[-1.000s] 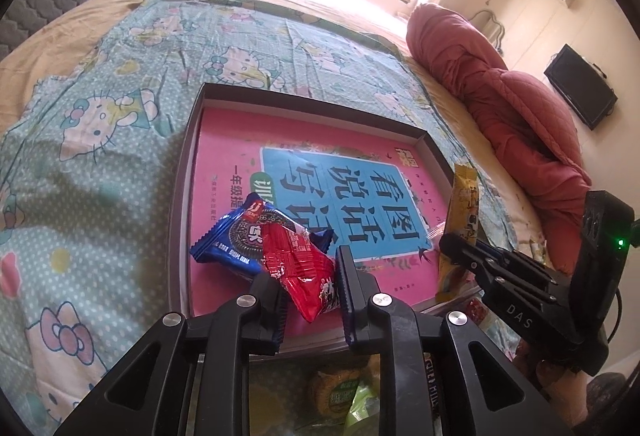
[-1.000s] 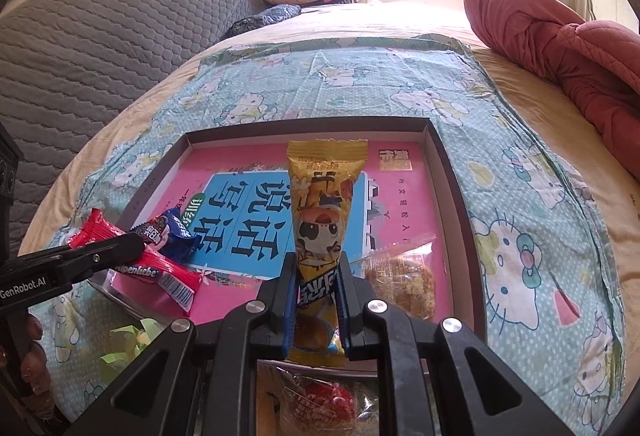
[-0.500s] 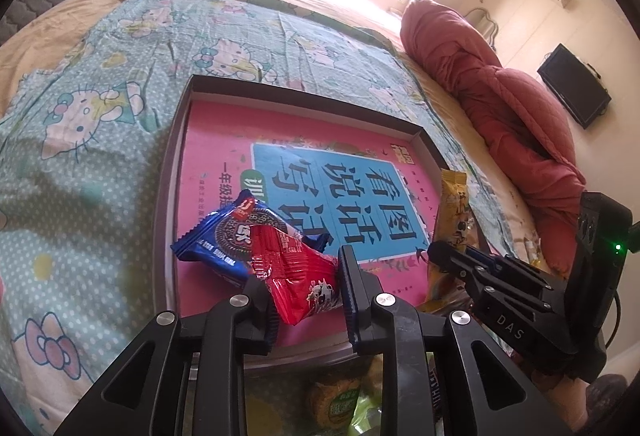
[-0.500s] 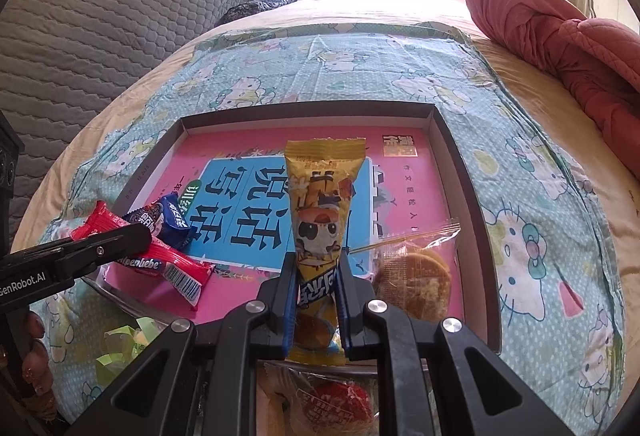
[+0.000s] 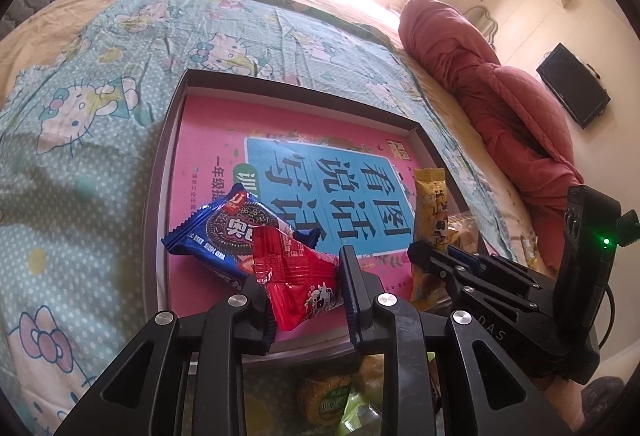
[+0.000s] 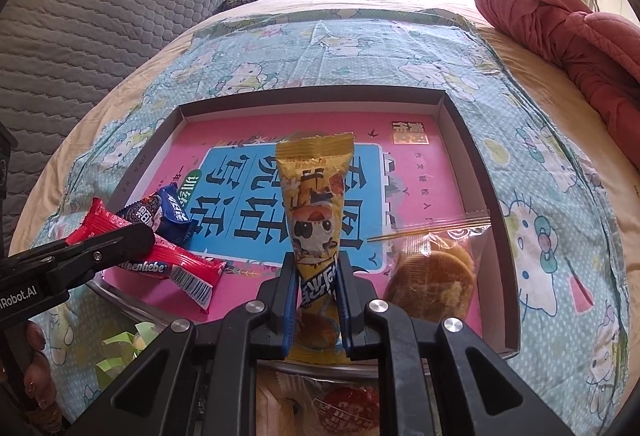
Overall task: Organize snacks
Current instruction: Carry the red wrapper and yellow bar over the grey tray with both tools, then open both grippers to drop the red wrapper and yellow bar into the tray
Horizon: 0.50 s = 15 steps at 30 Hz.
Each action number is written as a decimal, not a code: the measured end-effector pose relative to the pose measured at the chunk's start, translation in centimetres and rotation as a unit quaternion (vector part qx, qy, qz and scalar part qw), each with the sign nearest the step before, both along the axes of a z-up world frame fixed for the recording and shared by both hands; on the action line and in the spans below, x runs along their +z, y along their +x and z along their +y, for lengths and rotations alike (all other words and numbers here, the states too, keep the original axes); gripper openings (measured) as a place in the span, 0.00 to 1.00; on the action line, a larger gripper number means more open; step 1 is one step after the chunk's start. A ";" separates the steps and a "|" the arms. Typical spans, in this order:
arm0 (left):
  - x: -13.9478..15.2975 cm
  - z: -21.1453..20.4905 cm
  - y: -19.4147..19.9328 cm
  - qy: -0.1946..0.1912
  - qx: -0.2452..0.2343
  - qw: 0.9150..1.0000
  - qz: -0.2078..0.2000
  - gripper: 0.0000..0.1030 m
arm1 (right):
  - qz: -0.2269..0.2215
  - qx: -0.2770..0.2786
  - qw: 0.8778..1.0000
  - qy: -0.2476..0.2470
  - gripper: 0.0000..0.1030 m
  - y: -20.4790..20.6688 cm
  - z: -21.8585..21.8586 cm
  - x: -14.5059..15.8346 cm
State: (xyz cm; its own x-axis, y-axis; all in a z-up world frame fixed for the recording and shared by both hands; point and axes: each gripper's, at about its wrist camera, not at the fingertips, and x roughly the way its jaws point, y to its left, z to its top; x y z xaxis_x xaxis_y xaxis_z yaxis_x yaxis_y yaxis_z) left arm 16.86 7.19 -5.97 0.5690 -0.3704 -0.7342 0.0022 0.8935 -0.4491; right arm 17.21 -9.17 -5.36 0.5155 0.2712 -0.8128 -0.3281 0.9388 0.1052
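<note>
A shallow brown box (image 5: pixel 168 140) lined with a pink and blue book lies on the bed; it also shows in the right wrist view (image 6: pixel 468 132). My left gripper (image 5: pixel 302 272) is shut on a red candy packet (image 5: pixel 296 272) over the box's near left corner, above a blue cookie packet (image 5: pixel 224 232). My right gripper (image 6: pixel 316 276) is shut on a tall yellow snack packet (image 6: pixel 316 196), held upright over the box's near edge. A clear bag of round cakes (image 6: pixel 432 272) lies in the box at the near right.
Several more wrapped snacks (image 6: pixel 344 404) lie on the bed in front of the box, under both grippers. A red quilt (image 5: pixel 492 84) is bunched at the right. A grey padded headboard (image 6: pixel 80 20) stands at the left.
Both grippers have moved a little forward over the box's near edge with their packets still held. The box and the snacks inside it have not moved.
</note>
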 end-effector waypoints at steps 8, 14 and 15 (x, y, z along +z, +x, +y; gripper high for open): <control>0.2 0.0 -0.2 0.005 0.001 1.000 0.004 0.30 | 0.004 -0.005 1.000 0.001 0.18 -0.1 -0.1 -0.2; 0.2 -0.1 -0.2 0.012 0.001 1.000 0.007 0.34 | 0.006 -0.007 1.000 0.001 0.18 0.0 -0.2 -0.3; 0.2 -0.1 -0.2 0.011 0.002 1.000 0.006 0.34 | 0.006 -0.008 1.000 0.002 0.18 0.0 -0.2 -0.3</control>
